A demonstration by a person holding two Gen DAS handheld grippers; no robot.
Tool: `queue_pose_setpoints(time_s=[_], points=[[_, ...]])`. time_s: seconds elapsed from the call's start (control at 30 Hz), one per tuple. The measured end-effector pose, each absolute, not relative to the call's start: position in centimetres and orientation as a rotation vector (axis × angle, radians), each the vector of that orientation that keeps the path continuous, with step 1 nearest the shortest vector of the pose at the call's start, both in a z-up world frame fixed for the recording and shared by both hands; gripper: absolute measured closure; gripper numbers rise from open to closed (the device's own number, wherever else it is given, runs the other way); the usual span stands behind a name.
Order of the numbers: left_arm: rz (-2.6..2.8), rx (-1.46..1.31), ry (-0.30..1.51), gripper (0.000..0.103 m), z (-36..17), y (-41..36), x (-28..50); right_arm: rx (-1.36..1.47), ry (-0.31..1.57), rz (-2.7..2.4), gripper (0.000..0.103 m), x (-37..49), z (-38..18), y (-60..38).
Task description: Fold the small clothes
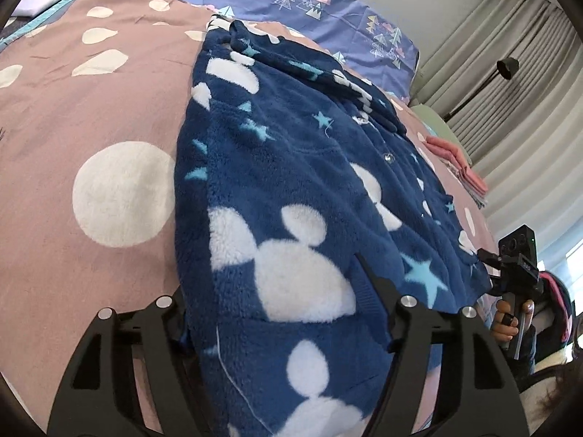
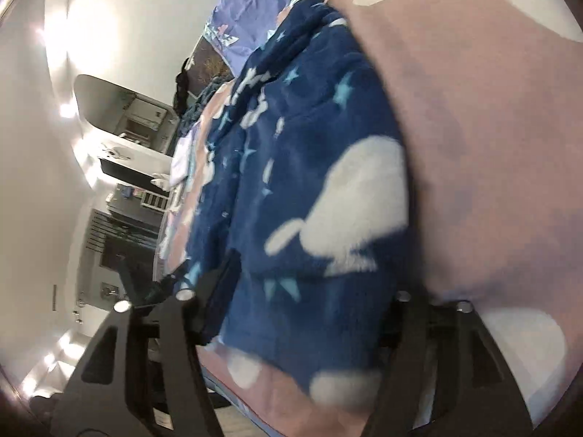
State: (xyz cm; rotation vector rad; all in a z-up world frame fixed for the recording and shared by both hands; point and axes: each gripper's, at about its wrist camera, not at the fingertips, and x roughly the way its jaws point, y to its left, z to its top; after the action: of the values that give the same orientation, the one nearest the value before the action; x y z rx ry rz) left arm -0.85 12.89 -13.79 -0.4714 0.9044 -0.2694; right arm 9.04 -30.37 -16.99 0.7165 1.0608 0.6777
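My left tongs [image 1: 277, 313] and right tongs [image 2: 302, 313] stand spread wide, each astride the near hem of the navy fleece pyjama top with white mouse heads and blue stars [image 1: 291, 167], which lies ahead on the pink spotted bedsheet [image 1: 91, 109]. No fold looks finished. My fingertips are buried under fleece, and the right view is blurred.
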Motion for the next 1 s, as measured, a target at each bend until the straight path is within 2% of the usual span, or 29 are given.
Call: queue_pose_setpoints(time_s=[0.03, 0.07, 0.1, 0.17, 0.27, 0.37, 0.57, 0.7, 0.83, 1.0], points=[[-0.279, -0.467, 0.907, 0.053, -13.7, 12.8, -1.0, 0.726, 1.079, 0.693, 0.073, 9.2, -17.1, -30.1], [-0.309, -0.482, 0.917, 0.076, -13.8, 12.7, -1.3, 0.729, 1.092, 0.707, 0.083, 9.2, -17.4, -29.8], [-0.318, -0.493, 0.917, 0.085, -13.8, 12.7, -1.6, 0.717, 1.087, 0.713, 0.086, 8.9, -17.3, -29.5], [-0.315, -0.485, 0.903, 0.090, -13.6, 12.8, -2.4, 0.712, 1.048, 0.713, 0.089, 7.4, -16.5, -29.7], [-0.322, -0.532, 0.841, 0.093, -12.1, 13.7, -2.6, 0.786, 0.987, 0.748, 0.091, 6.8, -16.0, -30.1], [-0.355, -0.541, 0.719, 0.094, -8.4, 13.9, -2.8, 0.825, 0.875, 0.807, 0.092, 6.9, -13.1, -30.8], [-0.441, -0.430, 0.446, 0.095, 1.8, 12.2, -7.1, 0.676, 0.574, 0.888, 0.095, 2.5, -2.9, -31.3], [-0.484, -0.354, 0.342, 0.094, 5.7, 11.3, -12.8, 0.556, 0.406, 0.933, 0.095, -4.1, 2.0, -32.9], [-0.479, -0.314, 0.367, 0.093, 6.6, 10.5, -16.0, 0.455, 0.398, 0.819, 0.093, -8.0, 2.8, -34.2], [-0.428, -0.361, 0.507, 0.093, 2.2, 10.7, -11.4, 0.578, 0.548, 0.706, 0.093, -2.8, -1.7, -34.0]])
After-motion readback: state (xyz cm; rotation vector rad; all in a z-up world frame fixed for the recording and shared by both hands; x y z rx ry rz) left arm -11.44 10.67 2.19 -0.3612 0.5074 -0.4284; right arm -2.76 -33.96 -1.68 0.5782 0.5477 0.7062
